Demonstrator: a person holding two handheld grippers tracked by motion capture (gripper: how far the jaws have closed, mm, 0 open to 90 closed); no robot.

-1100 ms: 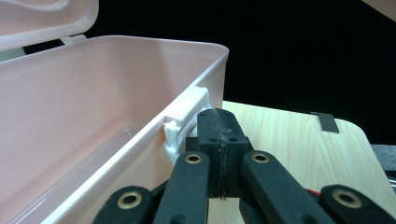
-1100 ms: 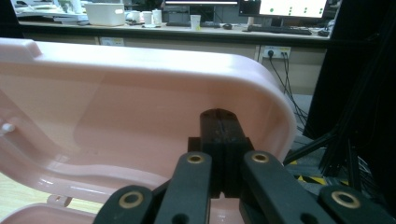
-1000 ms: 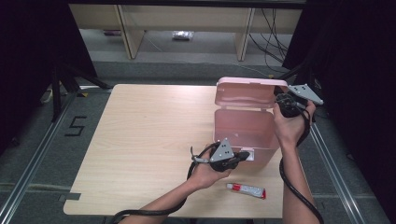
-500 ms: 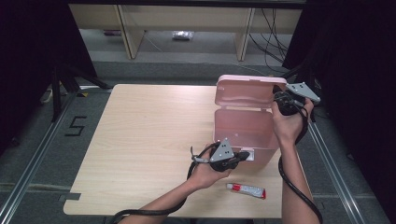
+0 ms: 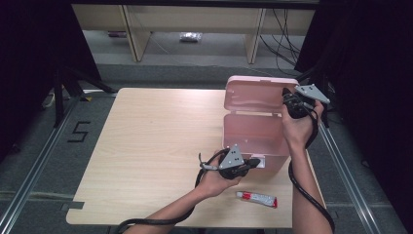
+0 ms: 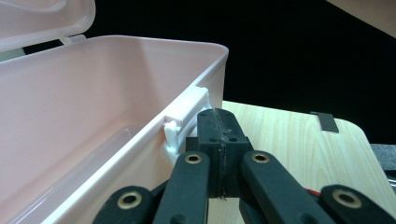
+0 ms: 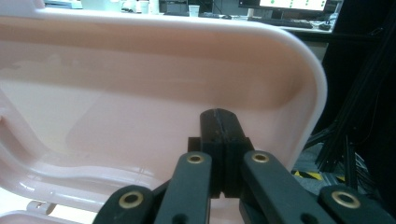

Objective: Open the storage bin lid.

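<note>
Nearest you, a small red-and-white tube lies on the wooden table, just in front of the pink plastic box. Your left gripper rests at the box's front wall beside its white latch, jaws pressed together on nothing. The box stands at the table's right side, its lid raised; what shows of its inside is bare. Farther back, your right gripper sits against the lid's inner face, jaws likewise closed and empty.

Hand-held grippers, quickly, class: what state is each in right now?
Left hand-held gripper: closed, holding nothing, beside the pink box latch.
Right hand-held gripper: closed, holding nothing, at the lid.
</note>
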